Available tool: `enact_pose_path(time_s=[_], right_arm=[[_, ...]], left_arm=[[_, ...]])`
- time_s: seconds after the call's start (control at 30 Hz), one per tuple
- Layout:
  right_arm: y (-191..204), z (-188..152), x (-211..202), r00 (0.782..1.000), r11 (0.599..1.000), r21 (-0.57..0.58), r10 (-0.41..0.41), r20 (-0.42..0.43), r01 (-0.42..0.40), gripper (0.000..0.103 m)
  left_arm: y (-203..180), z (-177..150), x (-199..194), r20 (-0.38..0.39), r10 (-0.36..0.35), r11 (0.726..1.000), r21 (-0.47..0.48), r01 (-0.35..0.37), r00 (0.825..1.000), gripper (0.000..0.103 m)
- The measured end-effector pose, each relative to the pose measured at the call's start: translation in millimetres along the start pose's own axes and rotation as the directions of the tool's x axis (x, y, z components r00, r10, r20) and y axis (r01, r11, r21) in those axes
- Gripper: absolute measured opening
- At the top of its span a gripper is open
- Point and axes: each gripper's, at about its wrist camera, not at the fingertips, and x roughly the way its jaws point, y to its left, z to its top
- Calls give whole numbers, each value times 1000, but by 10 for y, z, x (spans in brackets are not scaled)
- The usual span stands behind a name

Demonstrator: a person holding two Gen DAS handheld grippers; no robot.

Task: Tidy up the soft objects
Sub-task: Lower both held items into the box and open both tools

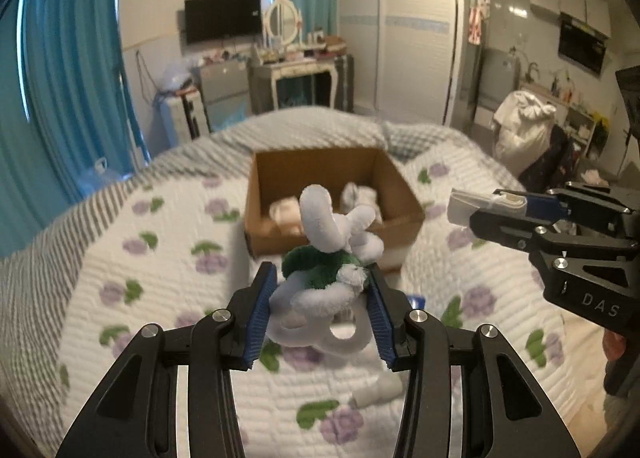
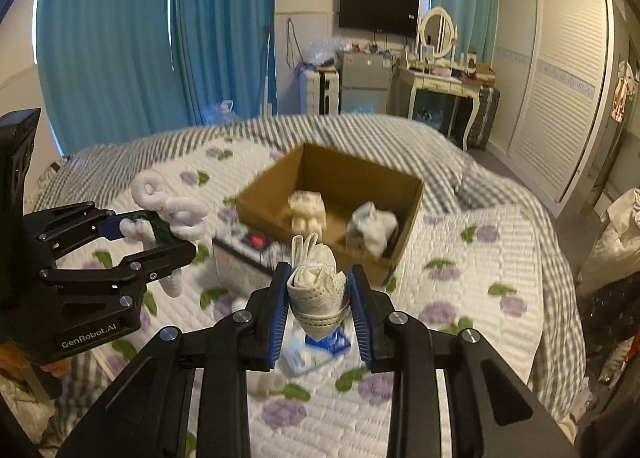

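My left gripper (image 1: 320, 298) is shut on a white plush toy with a green collar (image 1: 328, 242), held above the bed; it also shows in the right wrist view (image 2: 168, 213). My right gripper (image 2: 318, 298) is shut on a rolled white lace cloth (image 2: 316, 282), also seen at the right of the left wrist view (image 1: 480, 203). An open cardboard box (image 1: 256, 193) sits on the bed ahead of both grippers; in the right wrist view (image 2: 408, 217) it holds a cream plush (image 2: 306, 209) and a white bundle (image 2: 372, 230).
The bed has a white quilt with purple flowers (image 1: 120, 258). A blue-and-white packet (image 2: 316, 350) and a small white item (image 2: 268, 380) lie on it under my right gripper. A white box (image 2: 240, 262) stands beside the cardboard box. A wardrobe and a dresser stand beyond.
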Motion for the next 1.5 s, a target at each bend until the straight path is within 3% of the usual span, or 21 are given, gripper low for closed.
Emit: enact_pose_path(time_s=[0.33,0.57,0.93,1.03,1.13,1.33,1.37,1.4,1.47,1.5], right_arm=[[-234,702,205,998,1000,12,-20,62,19,29],[-456,990,847,1000,1000,25,-17,26,16,29],[-750,834,1988,993,999,32,-9,-114,12,29],[-816,755,2128,991,999,52,13,-130,-6,29],[-855,691,2207,990,998,61,6,-142,3,29],[-893,705,2158,991,997,81,2,-132,9,30],[-878,719,2146,992,996,83,-5,-128,16,33],[-875,732,2125,992,996,88,-11,-124,22,45],[-910,748,2064,994,993,110,-18,-111,31,64],[-929,756,2012,995,992,123,-20,-96,32,67]], left_arm=[[99,540,370,6,-20,1000,6,20,1000,44],[195,777,1003,-21,-10,1000,9,10,1000,44],[263,724,1809,-95,0,1000,8,0,996,44],[251,681,1925,-116,22,999,30,-18,993,44],[280,643,1985,-132,-3,1000,16,5,991,44],[292,646,1993,-135,17,1000,6,-16,991,48],[299,650,2001,-143,25,1000,3,-25,989,61],[304,654,2001,-152,25,1000,-1,-26,988,74],[325,666,1953,-135,35,999,-8,-36,990,75],[335,678,1918,-124,45,999,-9,-46,991,76]])
